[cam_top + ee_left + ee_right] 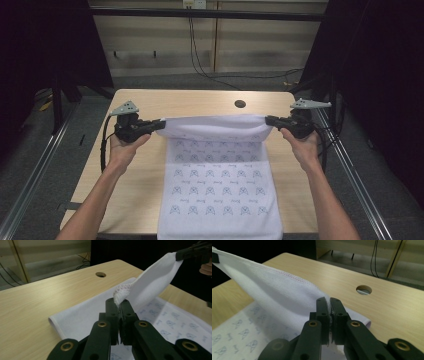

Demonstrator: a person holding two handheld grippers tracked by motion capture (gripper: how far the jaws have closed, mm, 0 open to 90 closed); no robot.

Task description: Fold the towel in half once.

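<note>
- Step in hand: a fold of the white printed towel (220, 185). You have its far edge off the table (150, 102), strung between both grippers across the middle of the high view.
- Left gripper (159, 124): jaws closed tight on the towel's far left corner; in the left gripper view the stitched hem (119, 293) pokes out above the tips.
- Right gripper (270, 120): jaws clamped the same way on the far right corner; the right gripper view shows cloth pinched between the tips (328, 303).
- Rest of the towel lies flat, printed side up, from centre frame to the bottom edge of the high view, where it reaches the near table edge.
- The lifted edge sags slightly in the middle and shows the plain white underside.
- Next move, as I read it: carry both corners together toward the bottom of the frame and lay them on the near edge. Keep both hands level and the span taut, or the fold goes skewed.
- Don't release until the corners line up.
</note>
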